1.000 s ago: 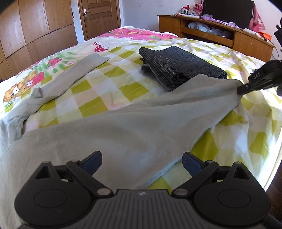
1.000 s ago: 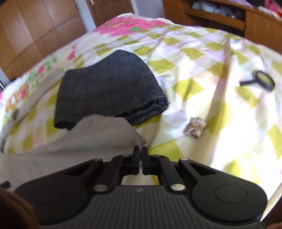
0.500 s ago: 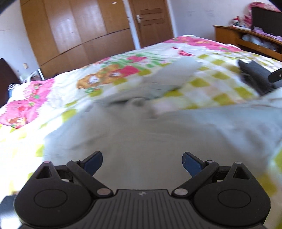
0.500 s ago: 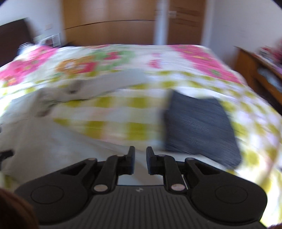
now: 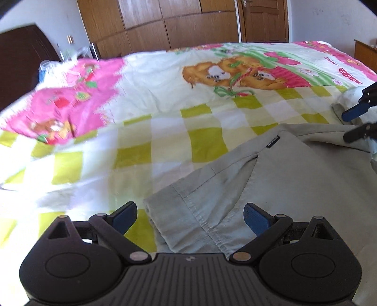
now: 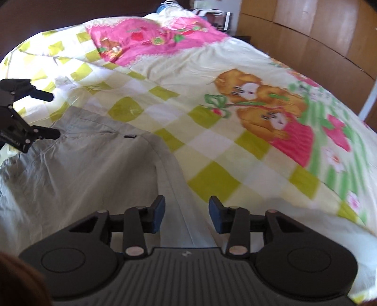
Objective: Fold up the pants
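Note:
Grey-green pants (image 5: pixel 294 188) lie spread on the bed, with the waistband corner and a pocket nearest me. My left gripper (image 5: pixel 190 217) hangs open and wide just above that corner, with nothing pinched. In the right wrist view the pants (image 6: pixel 94 160) run up the left side, and their outer edge passes below my right gripper (image 6: pixel 187 211). Its jaws are opening, and the pads stand clear of the cloth. Each gripper shows in the other's view: the right gripper (image 5: pixel 358 122) at the far right, the left gripper (image 6: pixel 47 115) at the far left.
The bed's quilt (image 5: pixel 165 146) has yellow-green checks, pink patches and a bear print (image 6: pixel 259 101). Wooden wardrobes (image 5: pixel 165 26) and a door (image 5: pixel 264 21) stand behind it. A dark headboard (image 5: pixel 21 61) is at the left, with clutter beside it.
Both views have swung from the leg end and the dark folded garment over to the waist end of the pants. The right jaws have gone from shut to apart. The left gripper stays open.

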Action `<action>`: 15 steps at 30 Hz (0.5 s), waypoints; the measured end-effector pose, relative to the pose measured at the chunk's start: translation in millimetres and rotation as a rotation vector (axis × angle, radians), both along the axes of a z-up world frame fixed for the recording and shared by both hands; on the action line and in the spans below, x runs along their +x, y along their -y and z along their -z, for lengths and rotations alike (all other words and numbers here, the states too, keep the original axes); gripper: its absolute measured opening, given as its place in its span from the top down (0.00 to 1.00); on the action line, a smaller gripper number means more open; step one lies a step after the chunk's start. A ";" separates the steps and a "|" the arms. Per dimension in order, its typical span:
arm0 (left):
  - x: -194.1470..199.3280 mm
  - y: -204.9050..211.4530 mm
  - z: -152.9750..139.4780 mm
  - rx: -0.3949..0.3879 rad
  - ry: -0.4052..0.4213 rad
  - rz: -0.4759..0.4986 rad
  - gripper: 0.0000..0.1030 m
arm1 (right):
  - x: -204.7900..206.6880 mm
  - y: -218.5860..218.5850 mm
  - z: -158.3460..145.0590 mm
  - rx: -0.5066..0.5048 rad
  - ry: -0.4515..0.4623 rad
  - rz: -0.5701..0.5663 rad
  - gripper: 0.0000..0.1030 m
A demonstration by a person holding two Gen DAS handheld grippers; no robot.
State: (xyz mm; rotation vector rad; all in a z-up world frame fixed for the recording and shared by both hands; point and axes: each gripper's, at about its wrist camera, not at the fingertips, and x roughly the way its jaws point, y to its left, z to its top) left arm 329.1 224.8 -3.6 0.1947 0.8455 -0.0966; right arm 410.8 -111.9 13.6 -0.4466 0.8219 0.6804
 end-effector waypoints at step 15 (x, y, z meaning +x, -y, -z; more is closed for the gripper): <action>10.6 -8.3 -24.1 -0.068 0.039 -0.113 0.68 | -16.8 -1.0 -26.2 -0.041 0.070 0.118 0.98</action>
